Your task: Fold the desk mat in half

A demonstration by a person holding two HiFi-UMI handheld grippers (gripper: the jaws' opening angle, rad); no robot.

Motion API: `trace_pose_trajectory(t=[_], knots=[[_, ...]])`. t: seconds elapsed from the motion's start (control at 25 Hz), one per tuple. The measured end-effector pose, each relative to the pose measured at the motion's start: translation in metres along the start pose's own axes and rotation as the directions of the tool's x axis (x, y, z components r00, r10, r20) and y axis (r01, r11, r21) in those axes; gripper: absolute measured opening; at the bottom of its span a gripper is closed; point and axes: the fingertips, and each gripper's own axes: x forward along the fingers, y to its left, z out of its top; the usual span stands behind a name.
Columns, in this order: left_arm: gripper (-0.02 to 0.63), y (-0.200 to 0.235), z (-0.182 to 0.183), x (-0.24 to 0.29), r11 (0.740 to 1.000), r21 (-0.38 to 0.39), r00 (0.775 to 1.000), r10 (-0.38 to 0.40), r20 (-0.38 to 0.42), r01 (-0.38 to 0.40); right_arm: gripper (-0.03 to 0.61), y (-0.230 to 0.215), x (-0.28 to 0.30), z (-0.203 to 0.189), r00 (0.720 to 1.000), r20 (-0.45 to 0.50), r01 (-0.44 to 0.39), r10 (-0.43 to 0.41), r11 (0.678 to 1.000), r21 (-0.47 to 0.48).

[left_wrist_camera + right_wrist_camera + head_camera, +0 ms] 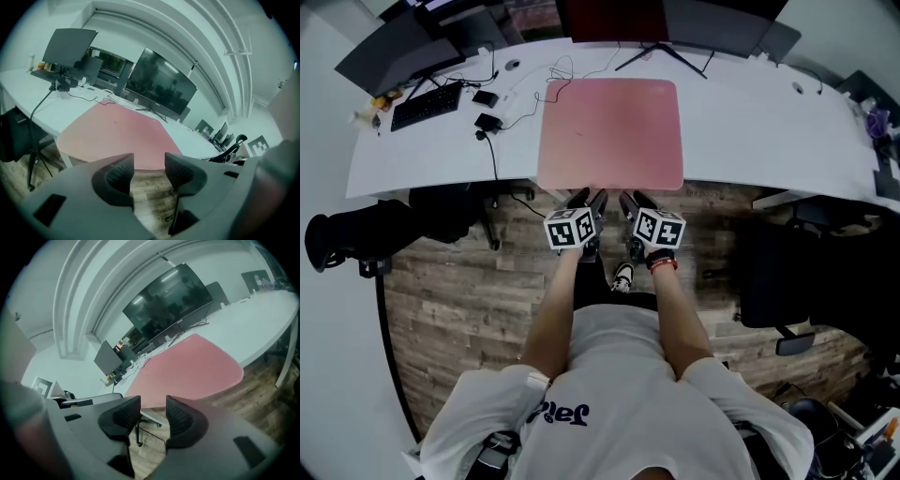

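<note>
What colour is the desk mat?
Pink; the mat shows best in the head view.

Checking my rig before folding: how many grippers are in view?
2: the left gripper and the right gripper, side by side, just short of the pink mat.

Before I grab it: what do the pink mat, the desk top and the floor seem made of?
Desk mat: likely thin fabric-topped or rubbery sheet, matte; lies flat, rounded corners, no glare.
Desk: probably white laminate, smooth; even, seamless surface.
Floor: brown wood-look planks with grain and seams; real wood or vinyl, I cannot tell.
</note>
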Motion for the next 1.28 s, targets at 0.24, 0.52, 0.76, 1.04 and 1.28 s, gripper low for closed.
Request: trace_pose_trajectory(t=[0.24, 0.52, 0.76, 1.04, 1.28], knots=[[0.229, 0.010, -0.017, 0.012, 0.998, -0.064, 0.999, -0.025, -0.041, 0.022, 0.178, -0.009, 0.013, -0.014, 1.000, -0.021, -0.004, 0.006, 0.998, 0.070], [0.249, 0.028, -0.024, 0.024, 0.981, -0.192, 0.998, -0.038, -0.060, 0.025, 0.210, -0.021, 0.026, -0.021, 1.000, -0.017, 0.016, -0.014, 0.986, 0.164], [0.250, 0.050, -0.029, 0.029, 0.962, -0.273, 0.998, -0.031, -0.050, 0.016, 0.215, -0.031, 0.037, -0.027, 1.000, 0.021, -0.004, -0.002, 0.960, 0.280], [0.250, 0.072, -0.034, 0.035, 0.914, -0.405, 0.999, -0.032, -0.021, 0.021, 0.215, -0.038, 0.050, -0.030, 0.997, 0.065, -0.058, 0.034, 0.905, 0.421], [0.250, 0.084, -0.032, 0.042, 0.848, -0.524, 0.997, -0.074, 0.039, 0.083, 0.213, -0.045, 0.059, -0.027, 0.994, 0.104, -0.076, 0.028, 0.863, 0.500]])
